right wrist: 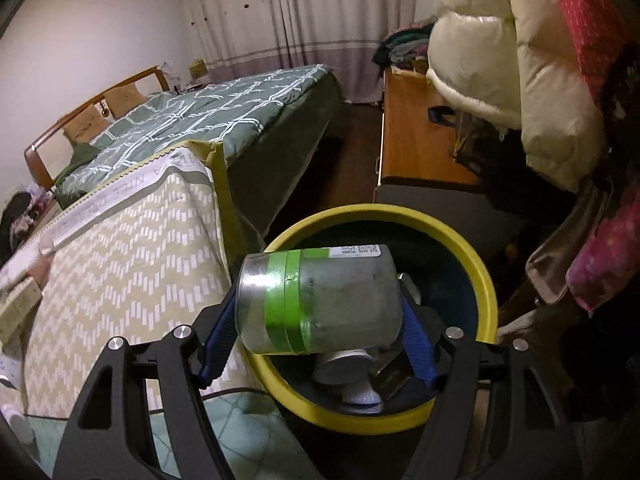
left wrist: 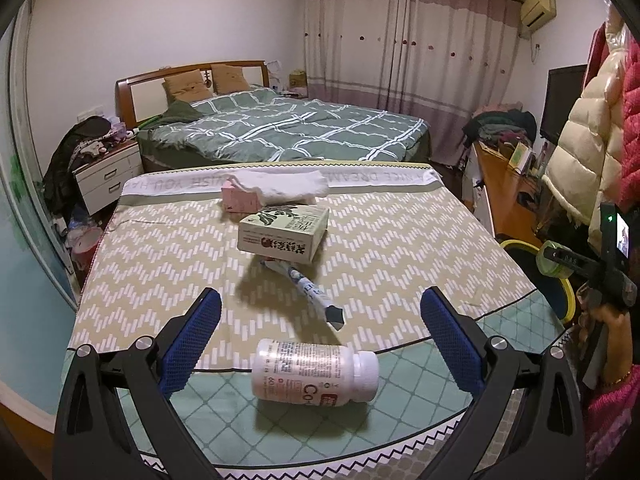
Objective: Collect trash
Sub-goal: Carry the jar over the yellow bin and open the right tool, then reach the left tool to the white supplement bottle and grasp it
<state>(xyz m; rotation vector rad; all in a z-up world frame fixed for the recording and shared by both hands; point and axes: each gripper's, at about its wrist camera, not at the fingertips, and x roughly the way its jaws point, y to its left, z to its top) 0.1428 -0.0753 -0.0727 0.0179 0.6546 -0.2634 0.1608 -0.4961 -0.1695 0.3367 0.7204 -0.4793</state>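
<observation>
Green-banded jar (right wrist: 320, 300) pinched by right fingers (right wrist: 418, 344); left fingers (left wrist: 192, 340) spread; cloth (left wrist: 360, 240) reads "DREAM".

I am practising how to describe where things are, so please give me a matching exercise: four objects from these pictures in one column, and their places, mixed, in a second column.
Objects:
1. clear jar with green tape
2. white pill bottle
3. green and white box
4. white cloth

Places:
A. draped on the pink box
B. lying on its side, nearest the open left hand-held gripper
C. clamped in the right hand-held gripper, over the yellow-rimmed bin
D. middle of the table, resting on a torn wrapper

Pairs: 1-C, 2-B, 3-D, 4-A
</observation>
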